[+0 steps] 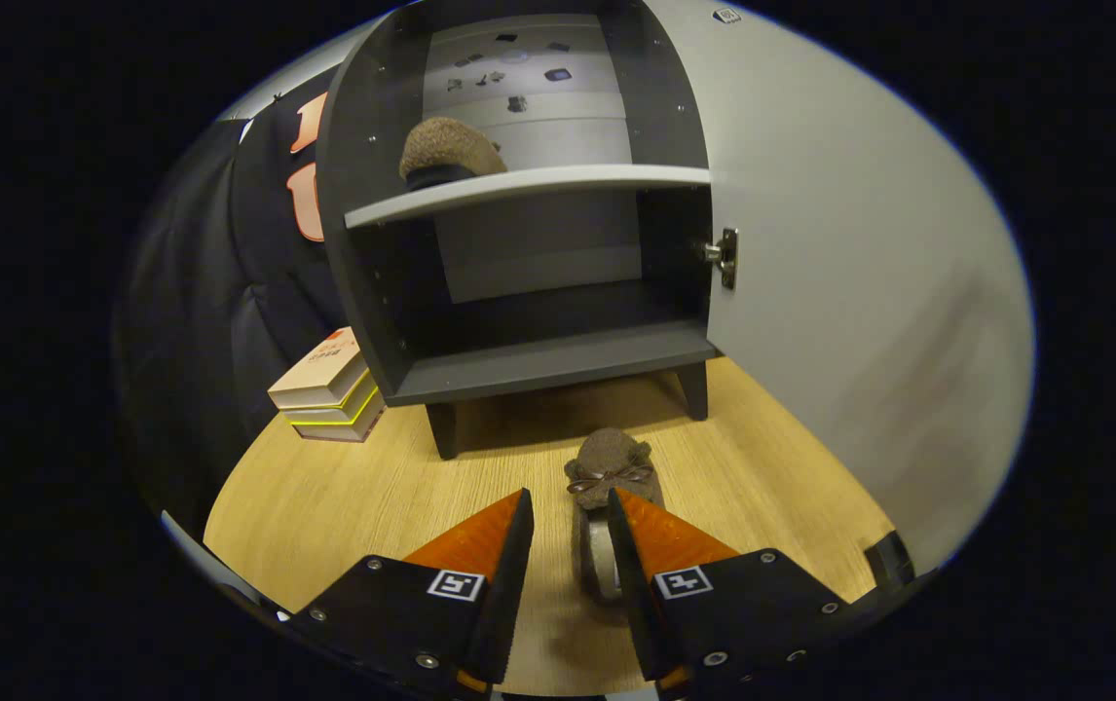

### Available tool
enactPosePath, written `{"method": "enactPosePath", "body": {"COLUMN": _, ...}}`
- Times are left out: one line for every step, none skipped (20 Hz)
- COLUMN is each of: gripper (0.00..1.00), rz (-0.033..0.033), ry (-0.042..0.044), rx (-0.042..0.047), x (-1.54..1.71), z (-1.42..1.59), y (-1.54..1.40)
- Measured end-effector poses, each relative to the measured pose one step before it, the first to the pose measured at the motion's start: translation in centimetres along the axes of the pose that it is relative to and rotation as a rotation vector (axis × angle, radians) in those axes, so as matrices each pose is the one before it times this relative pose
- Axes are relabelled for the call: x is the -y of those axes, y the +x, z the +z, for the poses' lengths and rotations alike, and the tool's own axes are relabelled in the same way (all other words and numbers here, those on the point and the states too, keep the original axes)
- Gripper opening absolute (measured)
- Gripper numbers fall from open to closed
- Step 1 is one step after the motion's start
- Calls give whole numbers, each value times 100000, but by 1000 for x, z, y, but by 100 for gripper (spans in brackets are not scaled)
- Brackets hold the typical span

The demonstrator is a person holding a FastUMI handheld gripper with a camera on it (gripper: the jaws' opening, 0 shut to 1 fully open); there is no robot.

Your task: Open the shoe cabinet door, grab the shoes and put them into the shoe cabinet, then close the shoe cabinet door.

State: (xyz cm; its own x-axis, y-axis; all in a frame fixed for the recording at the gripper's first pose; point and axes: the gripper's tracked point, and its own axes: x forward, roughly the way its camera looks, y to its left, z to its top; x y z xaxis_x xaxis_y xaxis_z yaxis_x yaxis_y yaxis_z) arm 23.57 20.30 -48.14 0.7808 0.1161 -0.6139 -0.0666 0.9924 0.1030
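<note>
- Brown slipper (607, 472) with a bow lies on the wooden floor (324, 506), toe toward the shoe cabinet (519, 234), heel between the fingers.
- Gripper (570, 511) points level toward the cabinet, fingers spread; right finger looks close against the slipper's side, left finger stands apart from it.
- Second slipper (446, 151) sits on the upper shelf (529, 187), left side.
- Cabinet door (840, 292) stands swung open to the right; lower compartment is bare.
- Bare floor lies between slipper and cabinet legs.
- Stacked books (329, 389) rest far left, beside the cabinet.
</note>
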Motion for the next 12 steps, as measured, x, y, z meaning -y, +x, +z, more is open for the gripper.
{"method": "enactPosePath", "body": {"gripper": 50, "rz": 58, "ry": -342, "rx": -2474, "x": 126, "z": -1172, "y": 932}}
{"method": "enactPosePath", "body": {"gripper": 50, "rz": 458, "ry": 260, "rx": -1644, "x": 90, "z": -759, "y": 834}}
{"method": "enactPosePath", "body": {"gripper": 50, "rz": -333, "ry": 347, "rx": -1219, "x": 71, "z": -661, "y": 1001}}
{"method": "enactPosePath", "body": {"gripper": 50, "rz": -183, "ry": 200, "rx": -962, "x": 197, "z": -475, "y": 781}}
{"method": "enactPosePath", "body": {"gripper": 50, "rz": -679, "ry": -735, "rx": -1467, "x": 135, "z": -632, "y": 912}}
{"method": "enactPosePath", "body": {"gripper": 50, "rz": -986, "ry": -1157, "rx": -1317, "x": 223, "z": -343, "y": 621}}
{"method": "enactPosePath", "body": {"gripper": 50, "rz": 199, "ry": -891, "rx": -1130, "x": -50, "z": -398, "y": 733}}
{"method": "enactPosePath", "body": {"gripper": 50, "rz": 32, "ry": -1275, "rx": 514, "x": -112, "z": 121, "y": 628}}
{"method": "enactPosePath", "body": {"gripper": 48, "rz": -290, "ry": -1802, "rx": -123, "x": 30, "z": -71, "y": 739}}
{"method": "enactPosePath", "body": {"gripper": 47, "rz": -226, "ry": -1296, "rx": -596, "x": -81, "z": -73, "y": 571}}
{"method": "enactPosePath", "body": {"gripper": 45, "rz": -681, "ry": -408, "rx": -632, "x": -34, "z": -88, "y": 563}}
{"method": "enactPosePath", "body": {"gripper": 44, "rz": -1036, "ry": 324, "rx": -268, "x": 142, "z": 82, "y": 547}}
